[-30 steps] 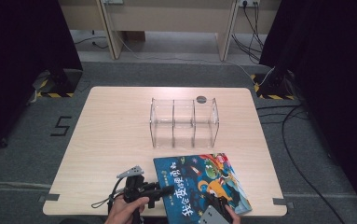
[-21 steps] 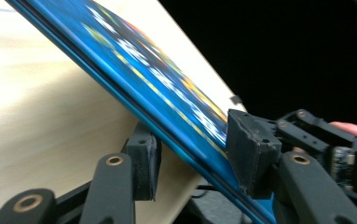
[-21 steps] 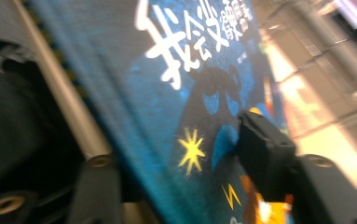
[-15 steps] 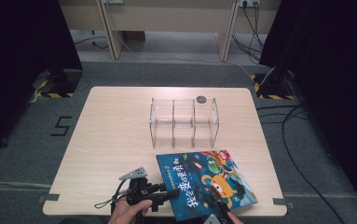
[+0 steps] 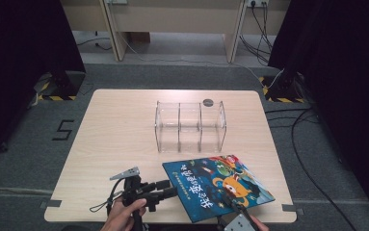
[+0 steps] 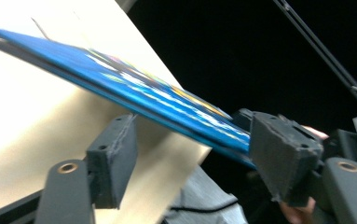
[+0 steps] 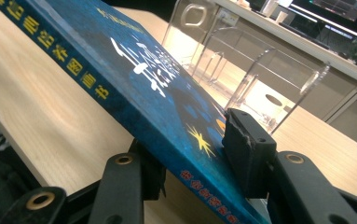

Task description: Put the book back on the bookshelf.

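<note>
Right gripper [image 7: 192,161] was clamped on the near edge of a blue picture book [image 5: 218,185], 1 jaw under the cover and 1 pressed on top, as the right gripper view showed. That book sat at the near right part of the table [image 5: 119,144], its far edge just in front of a clear acrylic organizer [image 5: 190,126], and in the left gripper view it stood tilted, lifted off the wood along the edge facing that camera. Its cover [image 7: 157,88] carried large yellow Chinese characters in the high view, running diagonally beside a cartoon orange creature; I could not read them with certainty. Yellow characters also ran down the spine [image 7: 80,70] in the right gripper view, and red ones sat near the gripped corner, too small to make out. Left gripper [image 5: 165,189] was held in a hand [image 5: 124,214] at the near edge of the table, its jaws spread wide and pointing toward the book's left edge; in its own view the book [image 6: 134,95] passed between the 2 pads [image 6: 113,154] without either pressing it. Farther out, the organizer had 3 compartments side by side, and a small dark round disc [image 5: 207,102] lay on the table just behind it. A painted number 5 [image 5: 64,130] marked the grey floor left of the table.
</note>
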A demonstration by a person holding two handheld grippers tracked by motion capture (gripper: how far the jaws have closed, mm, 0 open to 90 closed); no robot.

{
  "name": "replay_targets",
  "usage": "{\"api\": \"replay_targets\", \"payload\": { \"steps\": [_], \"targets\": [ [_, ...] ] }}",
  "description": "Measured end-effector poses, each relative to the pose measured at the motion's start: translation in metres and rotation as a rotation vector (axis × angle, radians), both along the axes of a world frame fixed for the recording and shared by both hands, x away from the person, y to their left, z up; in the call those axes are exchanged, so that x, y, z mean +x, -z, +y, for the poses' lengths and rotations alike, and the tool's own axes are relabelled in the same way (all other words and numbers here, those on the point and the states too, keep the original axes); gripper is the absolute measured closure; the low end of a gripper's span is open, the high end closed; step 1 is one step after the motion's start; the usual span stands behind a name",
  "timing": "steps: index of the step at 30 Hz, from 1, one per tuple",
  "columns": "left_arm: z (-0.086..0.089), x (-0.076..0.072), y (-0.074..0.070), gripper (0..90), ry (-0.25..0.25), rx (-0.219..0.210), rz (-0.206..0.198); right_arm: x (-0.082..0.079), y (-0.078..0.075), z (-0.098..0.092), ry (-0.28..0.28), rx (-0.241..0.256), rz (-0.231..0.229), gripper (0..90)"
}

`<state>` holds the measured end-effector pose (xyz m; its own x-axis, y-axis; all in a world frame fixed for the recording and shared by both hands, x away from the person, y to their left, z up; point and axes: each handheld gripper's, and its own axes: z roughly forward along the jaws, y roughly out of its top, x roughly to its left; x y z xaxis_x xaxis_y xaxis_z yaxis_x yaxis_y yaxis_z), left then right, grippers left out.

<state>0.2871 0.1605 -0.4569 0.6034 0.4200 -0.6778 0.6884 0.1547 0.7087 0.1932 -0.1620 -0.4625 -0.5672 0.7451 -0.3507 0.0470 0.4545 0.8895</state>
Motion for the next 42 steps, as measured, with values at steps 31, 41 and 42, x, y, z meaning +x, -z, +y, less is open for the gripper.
{"api": "replay_targets", "payload": {
  "steps": [31, 41, 42],
  "targets": [
    [0.014, 0.02, 0.023, 28.7, -0.115, 0.457, -0.195, 0.011, -0.024, -0.044, 0.032, 0.316, 0.06, 60.5],
    [0.013, 0.022, 0.027, 25.7, -0.109, 0.507, -0.202, 0.014, -0.031, -0.061, 0.06, 0.405, 0.063, 63.5],
    [0.013, 0.022, 0.027, 25.7, -0.107, 0.509, -0.201, 0.015, -0.032, -0.063, 0.063, 0.407, 0.056, 63.7]
  ]
}}
